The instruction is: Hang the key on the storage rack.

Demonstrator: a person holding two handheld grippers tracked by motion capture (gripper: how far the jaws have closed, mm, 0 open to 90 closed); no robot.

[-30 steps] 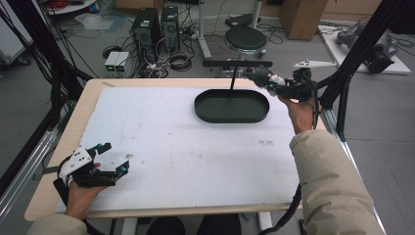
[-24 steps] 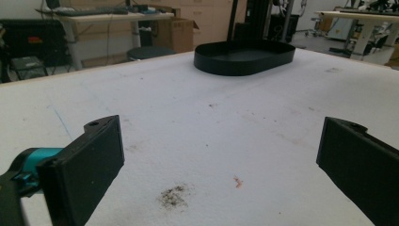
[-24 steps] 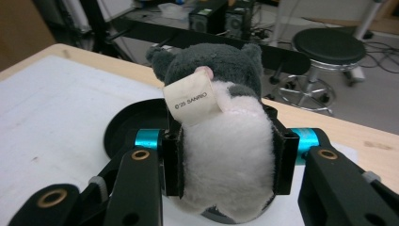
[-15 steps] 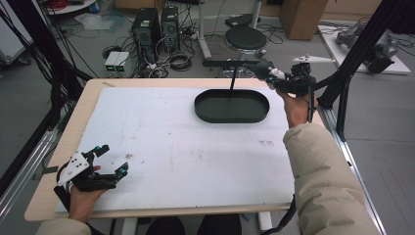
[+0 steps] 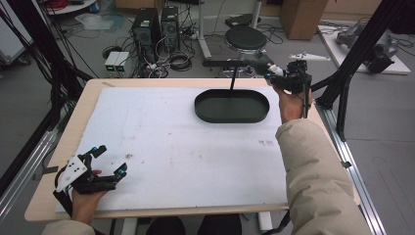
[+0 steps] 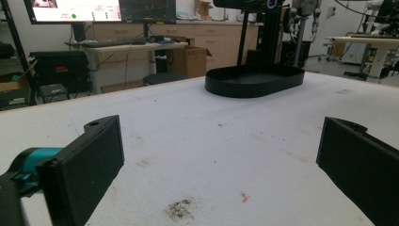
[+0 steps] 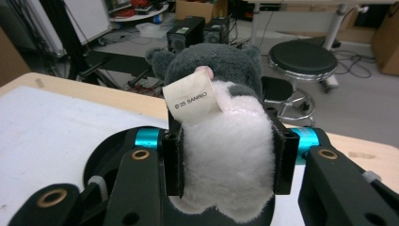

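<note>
Beyond the far right corner of the table (image 5: 147, 215), a grey-and-white plush toy (image 7: 226, 141) is held in the air, pinched between the pads of the right gripper (image 7: 226, 157). In the right gripper view its white belly fills the gap between the two black jaws, its grey head points away from the camera, and a paper tag (image 7: 190, 96) hangs from its back. In the high view the toy (image 5: 264, 62) is seen past the far rim of the black oval tray (image 5: 232, 117), beside the stand's upright post (image 5: 234, 78). The right hand (image 5: 291, 100) is raised, with the sleeve (image 5: 313, 176) stretched along the right edge of the table.

At the near left corner, the left gripper (image 5: 108, 161) is rested low on the white sheet, its jaws spread wide with nothing between them; the left hand (image 5: 85, 203) is curled under it.

Compared with a second ago, the right gripper and the toy are seen farther from the tray and nearer the far right corner. The left gripper is seen closer to the near edge.
</note>
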